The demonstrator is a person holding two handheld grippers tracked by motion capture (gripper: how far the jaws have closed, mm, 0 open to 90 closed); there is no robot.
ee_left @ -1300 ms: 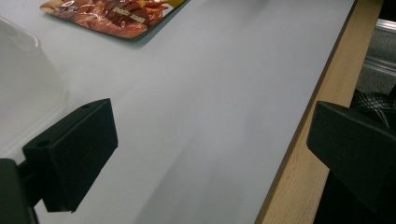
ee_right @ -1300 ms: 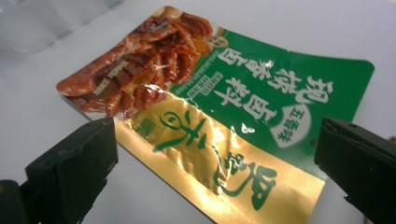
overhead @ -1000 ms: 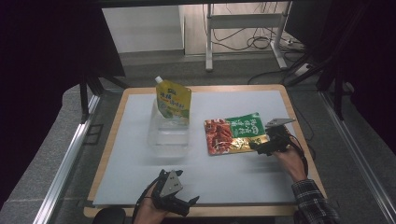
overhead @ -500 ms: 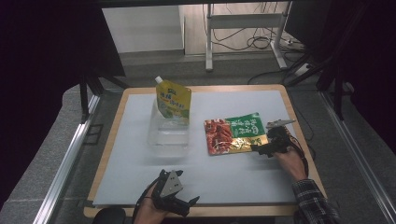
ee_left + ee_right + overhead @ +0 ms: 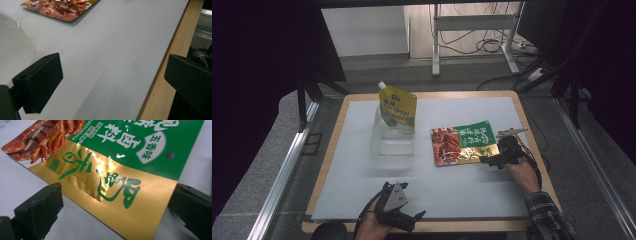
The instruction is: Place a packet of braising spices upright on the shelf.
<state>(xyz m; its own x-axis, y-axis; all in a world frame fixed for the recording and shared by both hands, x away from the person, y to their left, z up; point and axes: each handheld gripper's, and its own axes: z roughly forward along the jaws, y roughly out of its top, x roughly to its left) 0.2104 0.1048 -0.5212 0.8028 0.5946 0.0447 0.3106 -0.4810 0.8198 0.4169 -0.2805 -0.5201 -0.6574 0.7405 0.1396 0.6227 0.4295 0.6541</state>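
Foil snack pouch (image 5: 464, 144), flat on the white mat (image 5: 472, 190), printed red, green and gold. It is found directly ahead of the right gripper (image 5: 492, 159), whose jaws are spread wide and are set to either side of the pouch's gold corner (image 5: 140, 220); no contact with the foil can be confirmed. The pouch's long axis is laid across the gripper's line of approach, running away to the gripper's left toward the red end with pictured meat strips (image 5: 42, 142). The right gripper is by far the nearer; the left gripper (image 5: 404, 220) is held well apart at the near table edge, jaws likewise spread and empty, with the pouch's red end far ahead of it (image 5: 53, 8).

Writing: large green Chinese characters are carried on the gold band, white ones on the green field; a white badge (image 5: 152, 147) is read as 五香味. A hang hole (image 5: 170, 155) is noted beside the badge.

Other items: yellow spouted pouch (image 5: 397, 106), Chinese lettering too small to be read, stood in a clear tub (image 5: 391, 147) well to the right gripper's left.

Judgement: a closing of the jaws on the gold corner is what the next move turns on.
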